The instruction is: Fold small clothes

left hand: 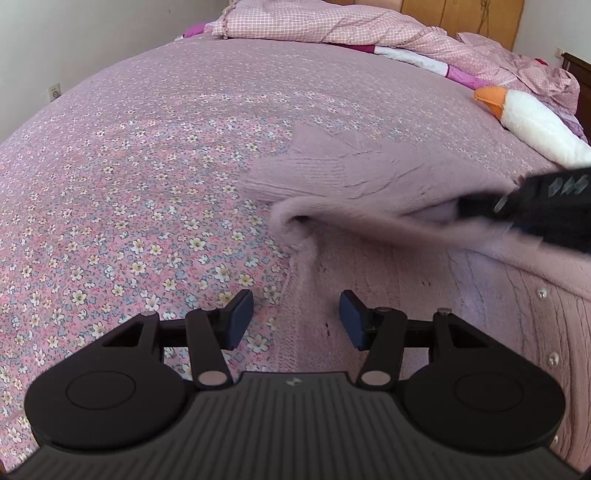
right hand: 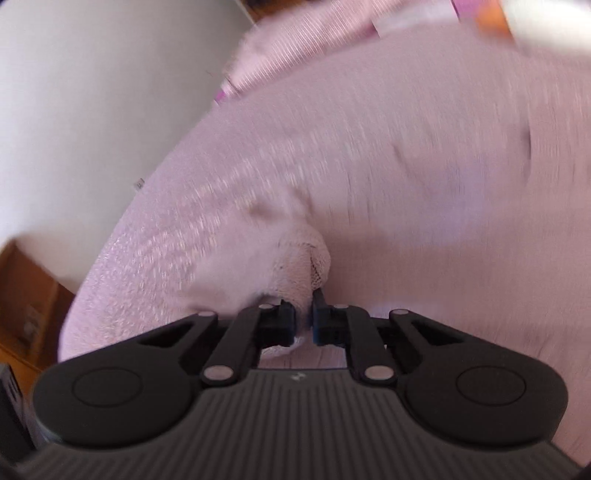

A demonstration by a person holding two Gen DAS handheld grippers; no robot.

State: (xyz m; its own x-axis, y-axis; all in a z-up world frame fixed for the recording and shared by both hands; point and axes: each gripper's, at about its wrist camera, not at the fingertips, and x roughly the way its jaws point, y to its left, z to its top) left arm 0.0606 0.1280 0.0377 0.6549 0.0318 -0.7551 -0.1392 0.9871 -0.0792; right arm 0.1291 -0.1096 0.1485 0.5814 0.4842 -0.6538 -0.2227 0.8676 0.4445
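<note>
Bed (left hand: 129, 166) with pink floral sheet fills view; checked quilt (left hand: 314, 22) bunched at far edge, wooden headboard (left hand: 461, 18) behind, white wall (left hand: 55, 44) left, daylight.

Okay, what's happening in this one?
A person with two handheld grippers is folding a pink cardigan on a floral bedsheet. The right gripper is shut on a bunch of the knit, with one part lifted across the rest. The left gripper is open, holding nothing, over the cardigan's edge. The right view is motion-blurred.
</note>
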